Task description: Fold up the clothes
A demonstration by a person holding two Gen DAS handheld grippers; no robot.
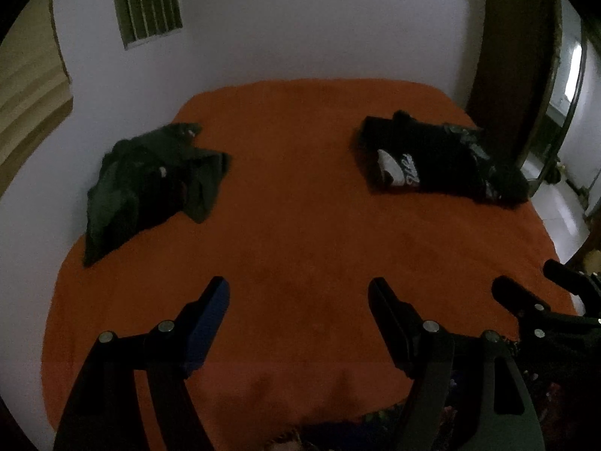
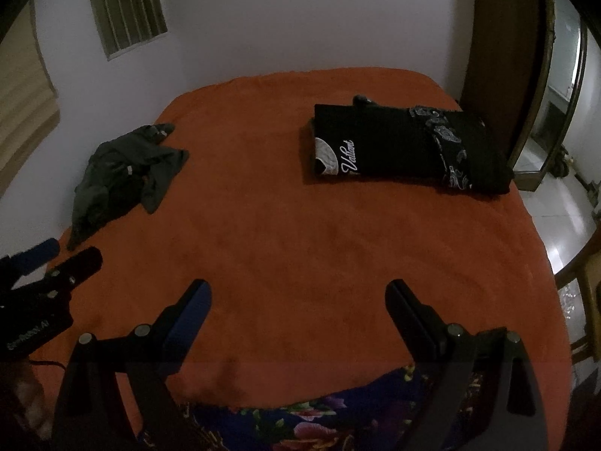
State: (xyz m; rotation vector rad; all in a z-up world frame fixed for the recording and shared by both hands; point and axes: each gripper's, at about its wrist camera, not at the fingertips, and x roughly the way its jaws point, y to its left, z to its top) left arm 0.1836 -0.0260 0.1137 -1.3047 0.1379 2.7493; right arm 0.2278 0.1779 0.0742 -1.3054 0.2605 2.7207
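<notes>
White script "Valiant" on folded black shirt (image 2: 375, 143).

Black left claw (image 1: 298, 289), blue pads, silver screws; right claw (image 2: 298, 291) alike — floral garment (image 2: 300, 417)

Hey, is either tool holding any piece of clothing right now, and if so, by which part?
Nothing is held. The left tool and right tool both stand open and empty over the orange bedspread.

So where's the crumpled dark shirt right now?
In both views the crumpled shirt lies on the left side of the orange blanket, near the wall, across from the folded black clothes.
</notes>
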